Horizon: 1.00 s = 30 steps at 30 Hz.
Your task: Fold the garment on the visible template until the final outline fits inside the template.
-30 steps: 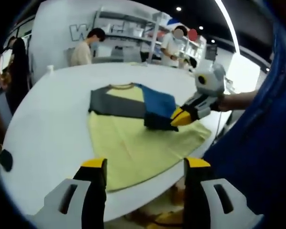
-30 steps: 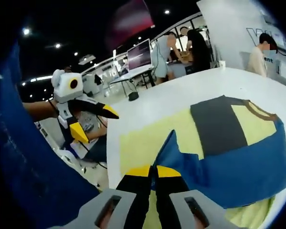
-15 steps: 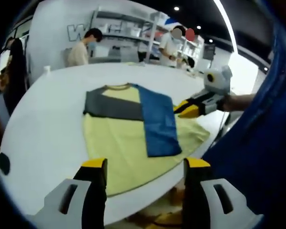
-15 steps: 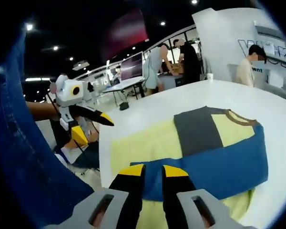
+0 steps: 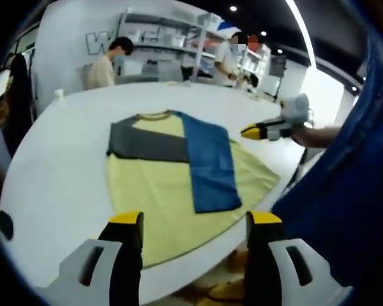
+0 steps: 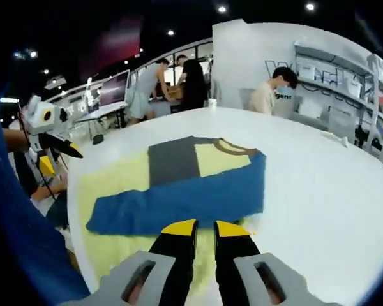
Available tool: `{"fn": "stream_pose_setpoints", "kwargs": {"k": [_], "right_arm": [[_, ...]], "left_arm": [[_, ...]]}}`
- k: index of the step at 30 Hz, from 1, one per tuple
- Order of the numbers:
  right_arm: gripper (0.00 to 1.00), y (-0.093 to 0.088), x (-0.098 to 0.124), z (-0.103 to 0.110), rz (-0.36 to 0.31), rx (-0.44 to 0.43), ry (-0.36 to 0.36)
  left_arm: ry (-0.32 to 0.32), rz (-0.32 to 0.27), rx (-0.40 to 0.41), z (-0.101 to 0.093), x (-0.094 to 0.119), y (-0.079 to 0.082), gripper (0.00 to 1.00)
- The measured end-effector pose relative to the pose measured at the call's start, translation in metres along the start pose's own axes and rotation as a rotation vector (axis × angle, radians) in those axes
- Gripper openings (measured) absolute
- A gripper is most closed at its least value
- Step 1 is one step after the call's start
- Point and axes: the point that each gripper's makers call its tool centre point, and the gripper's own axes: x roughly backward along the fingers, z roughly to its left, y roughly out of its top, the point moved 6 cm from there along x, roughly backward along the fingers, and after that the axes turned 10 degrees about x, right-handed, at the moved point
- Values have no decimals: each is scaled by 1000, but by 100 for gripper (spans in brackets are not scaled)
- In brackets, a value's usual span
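1. The garment (image 5: pixel 172 172), a yellow shirt with a grey sleeve and a blue side, lies flat on the white desk (image 5: pixel 57 185) ahead of me. Its blue side (image 5: pixel 207 162) is folded over as a long band across the yellow body, and the grey sleeve (image 5: pixel 143 141) is spread out on the other side.
2. My left gripper (image 5: pixel 195 220) hangs off the near desk edge, jaws wide apart and empty. My right gripper (image 6: pixel 196 227) sits low over the shirt, jaws close together with only a slim gap, and I see no cloth caught between them.
3. I judge the next fold is the grey-sleeve side. To do it well I'd pinch the outer edge at sleeve and hem together, lift just enough to clear, and lay it over parallel to the blue band so the edges run straight.
4. Keep the fold lines square, and smooth before letting go, or the stack will bunch at the collar (image 6: pixel 235 148).
5. I cannot make out a template outline under the shirt; it may be hidden by the fabric, so I'd check the fit after folding.
6. The hem hangs near the desk edge, so dragging towards me risks pulling it off.
7. Around us is a bright hall: several people (image 6: pixel 273 89) stand beyond the desk, with shelving (image 5: pixel 172 44) behind them and a monitor (image 6: pixel 113 87) on a farther table.
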Motion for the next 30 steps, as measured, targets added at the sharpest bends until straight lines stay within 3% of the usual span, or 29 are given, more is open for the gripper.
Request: {"fn": "stream_pose_setpoints", "kwargs": {"k": [2, 8, 9, 11, 18, 25, 30], "right_arm": [[6, -11, 24, -32, 11, -26, -172], [13, -33, 48, -69, 130, 43, -429], [13, -43, 51, -83, 176, 93, -510], [14, -46, 42, -95, 189, 146, -558], [21, -60, 17, -103, 227, 213, -535], [21, -65, 12, -111, 226, 202, -562], [22, -68, 6, -130, 193, 163, -595]], "left_arm": [[-1, 11, -9, 1, -3, 1, 61], [-10, 21, -18, -1, -6, 2, 61], [-12, 26, -22, -2, -7, 4, 61], [-6, 38, -39, -3, -3, 7, 61], [29, 45, -32, -4, 5, 10, 61], [44, 49, -17, -3, 8, 8, 61], [60, 56, -14, 0, 10, 11, 61]]}}
